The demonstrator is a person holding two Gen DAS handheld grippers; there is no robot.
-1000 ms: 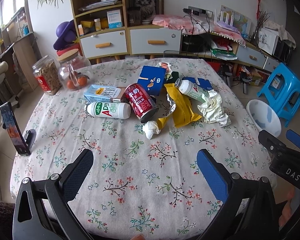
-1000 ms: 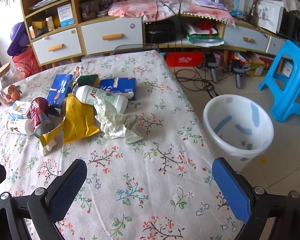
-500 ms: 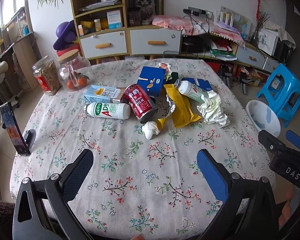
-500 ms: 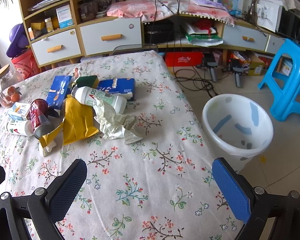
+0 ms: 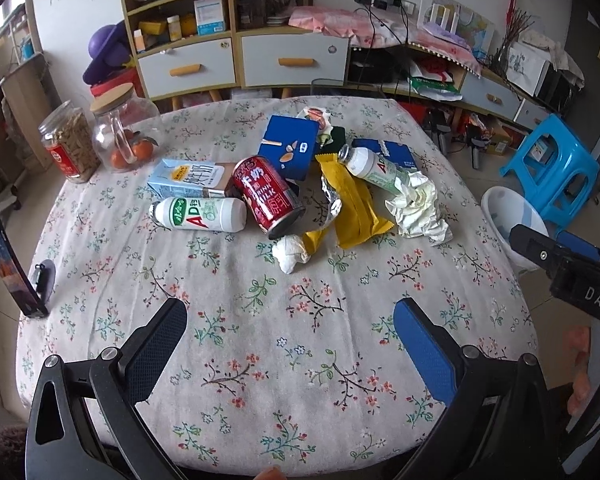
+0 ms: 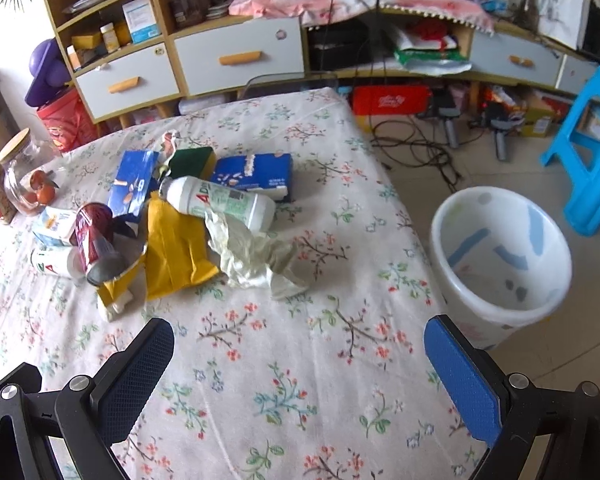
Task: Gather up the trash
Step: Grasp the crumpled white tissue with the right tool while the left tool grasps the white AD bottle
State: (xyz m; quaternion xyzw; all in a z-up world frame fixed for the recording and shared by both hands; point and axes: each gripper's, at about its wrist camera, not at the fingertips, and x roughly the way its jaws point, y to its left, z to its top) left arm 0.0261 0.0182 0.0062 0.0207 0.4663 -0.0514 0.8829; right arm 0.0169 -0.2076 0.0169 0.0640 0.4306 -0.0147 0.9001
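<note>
The table (image 5: 228, 368), under a floral cloth, carries all the trash in one cluster at its middle, reaching toward the far edge. The white bin (image 6: 500, 256) stands on the floor just off the table's right edge, mouth up, with nothing visible inside.

Largest pieces first: two blue cartons (image 5: 288, 146) sit on the far side of the cluster. A yellow wrapper (image 5: 356, 208) lies with its long axis running from far edge to near edge. A crumpled white paper (image 6: 256, 256) sits at the cluster's right margin, touching a white bottle (image 6: 220, 200) whose cap points to the far left. A red can (image 5: 270, 196) and a second white bottle (image 5: 200, 214) lie on their sides toward the left; that bottle's long axis runs parallel to the near edge. A small paper wad (image 5: 290, 252) is nearest the near edge.

My left gripper (image 5: 290, 324) and right gripper (image 6: 300, 344) both hover over the near edge, fingers spread wide, holding nothing.

Judgement: the crumpled paper lies straight ahead of my right fingers and closest to the bin, so my right hand is the better placed for the first pick.
</note>
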